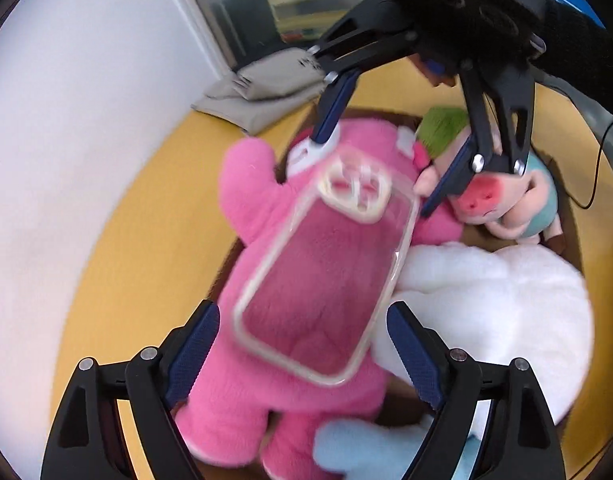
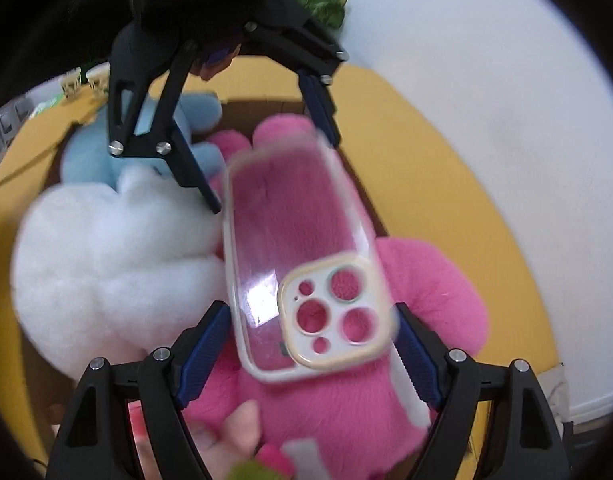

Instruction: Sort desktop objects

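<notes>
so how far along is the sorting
Done: the pink plush, white plush, blue plush and pig plush sit in the cardboard box. In hand: the blurred clear phone case, over the pink plush, between left claw and right claw; grip unclear. Left: settling the case; nothing else unsorted shows.

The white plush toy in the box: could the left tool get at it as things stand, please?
Probably yes. The white plush toy lies uncovered beside the left tool, whose jaws stand apart; only the clear phone case between them would need clearing first.

Glossy clear plastic phone case (image 1: 322,276), fluffy pink plush toy (image 1: 306,412), matt yellow tabletop (image 1: 146,240)
</notes>
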The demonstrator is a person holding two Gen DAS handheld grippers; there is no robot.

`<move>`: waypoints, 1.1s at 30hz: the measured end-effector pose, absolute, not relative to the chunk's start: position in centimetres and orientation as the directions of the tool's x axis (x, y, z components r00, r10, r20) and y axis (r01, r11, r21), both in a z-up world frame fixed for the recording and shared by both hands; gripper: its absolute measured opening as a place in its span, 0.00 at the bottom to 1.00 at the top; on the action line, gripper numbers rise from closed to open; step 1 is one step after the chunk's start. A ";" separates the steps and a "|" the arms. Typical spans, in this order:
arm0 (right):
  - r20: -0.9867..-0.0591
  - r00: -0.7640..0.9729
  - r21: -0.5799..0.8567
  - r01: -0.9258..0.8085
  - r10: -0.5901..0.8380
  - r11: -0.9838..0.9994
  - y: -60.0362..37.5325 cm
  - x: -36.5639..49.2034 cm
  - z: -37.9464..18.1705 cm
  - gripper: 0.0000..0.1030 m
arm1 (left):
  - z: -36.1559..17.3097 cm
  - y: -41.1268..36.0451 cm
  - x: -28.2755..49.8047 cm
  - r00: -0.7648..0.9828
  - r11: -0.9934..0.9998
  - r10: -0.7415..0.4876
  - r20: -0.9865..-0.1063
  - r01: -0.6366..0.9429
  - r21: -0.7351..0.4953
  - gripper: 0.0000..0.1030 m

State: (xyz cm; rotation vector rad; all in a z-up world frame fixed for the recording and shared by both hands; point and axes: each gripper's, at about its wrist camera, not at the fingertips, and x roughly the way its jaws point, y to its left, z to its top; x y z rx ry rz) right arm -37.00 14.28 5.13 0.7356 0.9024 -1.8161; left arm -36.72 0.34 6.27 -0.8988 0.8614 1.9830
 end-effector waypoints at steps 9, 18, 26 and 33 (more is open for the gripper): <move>-0.635 -0.481 -0.191 0.856 -0.605 -0.480 19.2 -25.0 10.2 0.79 | 11.0 -3.2 -22.0 -0.580 -0.670 0.463 -0.671 -0.724 0.163 0.91; -0.563 -0.601 0.023 0.675 -0.567 -0.738 20.8 -12.9 7.1 0.81 | 7.9 -3.8 -9.4 -0.712 -0.892 0.428 -0.557 -0.432 -0.133 1.00; -0.568 -0.683 0.148 0.463 -0.459 -0.874 21.5 -5.2 4.2 0.81 | 4.0 0.5 -3.2 -0.787 -0.976 0.217 -0.577 -0.185 -0.114 1.00; -0.607 -0.721 0.147 0.311 -0.334 -0.939 21.8 -4.0 2.5 0.81 | 2.3 0.4 -2.0 -0.776 -0.992 0.116 -0.620 -0.055 -0.117 1.00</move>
